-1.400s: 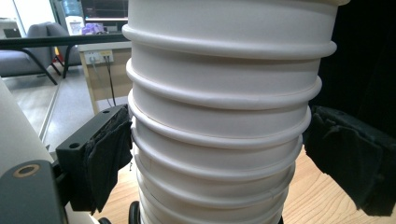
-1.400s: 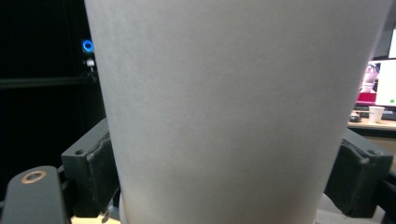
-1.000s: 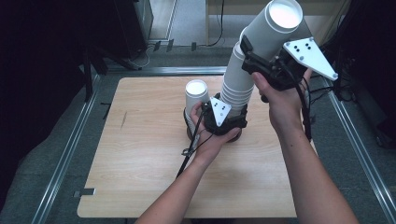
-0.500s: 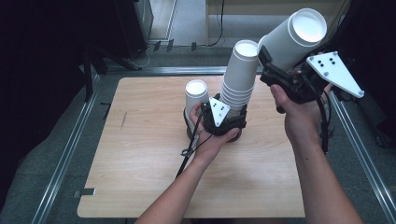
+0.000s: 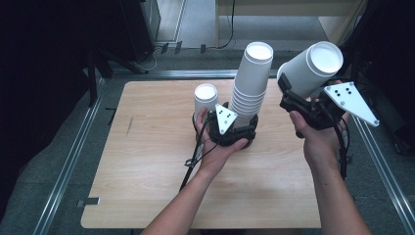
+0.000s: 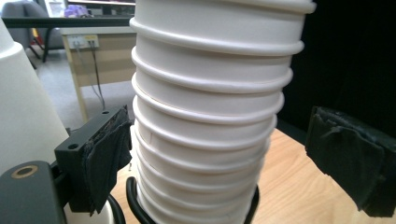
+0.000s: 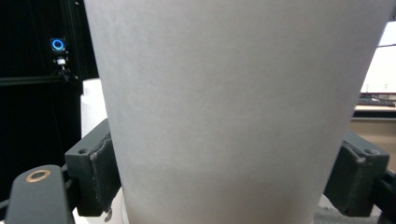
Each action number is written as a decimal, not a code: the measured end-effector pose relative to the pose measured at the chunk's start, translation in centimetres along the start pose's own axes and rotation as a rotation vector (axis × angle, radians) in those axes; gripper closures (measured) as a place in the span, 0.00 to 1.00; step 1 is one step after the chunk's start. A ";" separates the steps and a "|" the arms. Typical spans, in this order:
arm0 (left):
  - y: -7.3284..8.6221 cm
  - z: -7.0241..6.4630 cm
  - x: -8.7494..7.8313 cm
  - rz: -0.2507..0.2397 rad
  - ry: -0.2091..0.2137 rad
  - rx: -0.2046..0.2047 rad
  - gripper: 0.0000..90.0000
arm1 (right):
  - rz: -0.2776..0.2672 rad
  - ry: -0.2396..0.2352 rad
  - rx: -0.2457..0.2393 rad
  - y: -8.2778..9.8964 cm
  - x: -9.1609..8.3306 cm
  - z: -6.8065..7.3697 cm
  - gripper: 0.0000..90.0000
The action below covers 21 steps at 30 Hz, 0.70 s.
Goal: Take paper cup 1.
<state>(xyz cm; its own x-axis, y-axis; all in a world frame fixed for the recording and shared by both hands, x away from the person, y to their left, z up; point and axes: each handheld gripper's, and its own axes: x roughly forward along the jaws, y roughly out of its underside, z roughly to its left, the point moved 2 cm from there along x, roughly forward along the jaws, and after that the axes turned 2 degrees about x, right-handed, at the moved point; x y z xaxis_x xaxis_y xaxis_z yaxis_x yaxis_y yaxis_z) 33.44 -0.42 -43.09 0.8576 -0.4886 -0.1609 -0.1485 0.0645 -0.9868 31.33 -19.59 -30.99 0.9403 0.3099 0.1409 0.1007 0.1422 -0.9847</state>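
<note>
So the right gripper (image 5: 289, 96) had its jaws clamped on a single white paper cup (image 5: 313, 66), pads pressed against both sides of the cup wall in the right gripper view. The cup was held up in the air off the table's right side, tilted with its open mouth facing up toward the high camera, well apart from everything else.

The left gripper (image 5: 244, 133) sat low on the wooden table (image 5: 147, 186) with the stack of cups (image 5: 252, 83) standing upright between its jaws. In the left gripper view one pad (image 6: 109, 154) was right against the stack's lower rims, while the other pad (image 6: 355, 163) stood clearly off to the side with a gap, so the jaws were open, not squeezing. They had just been opening a bit more, with the stack between them.

Another lone cup (image 5: 206, 99) stood upright on the table just beside the left hand (image 5: 215, 147), close to the stack. The gripper's cable (image 5: 193, 161) trailed back across the tabletop along the forearm.
</note>
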 end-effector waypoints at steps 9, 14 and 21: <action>0.5 -0.4 -2.3 0.016 0.079 0.017 0.03 | 0.051 0.008 -0.016 2.6 -1.0 -0.4 0.15; 1.5 0.0 -3.7 0.023 0.090 0.009 0.03 | 0.070 0.007 -0.013 3.8 -1.6 -0.6 0.15; 2.5 0.3 -5.8 0.039 0.092 0.009 0.03 | 0.091 -0.001 -0.055 5.4 -2.5 0.0 0.15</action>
<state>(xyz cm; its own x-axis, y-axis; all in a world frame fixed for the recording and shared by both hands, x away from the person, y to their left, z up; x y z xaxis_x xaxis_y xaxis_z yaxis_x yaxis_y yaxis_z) 28.25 2.83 -44.63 0.8023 -0.5633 -0.1975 -0.1761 0.0929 -0.9800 29.54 -19.56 -36.63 0.9461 0.3199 0.0508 0.0325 0.0620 -0.9975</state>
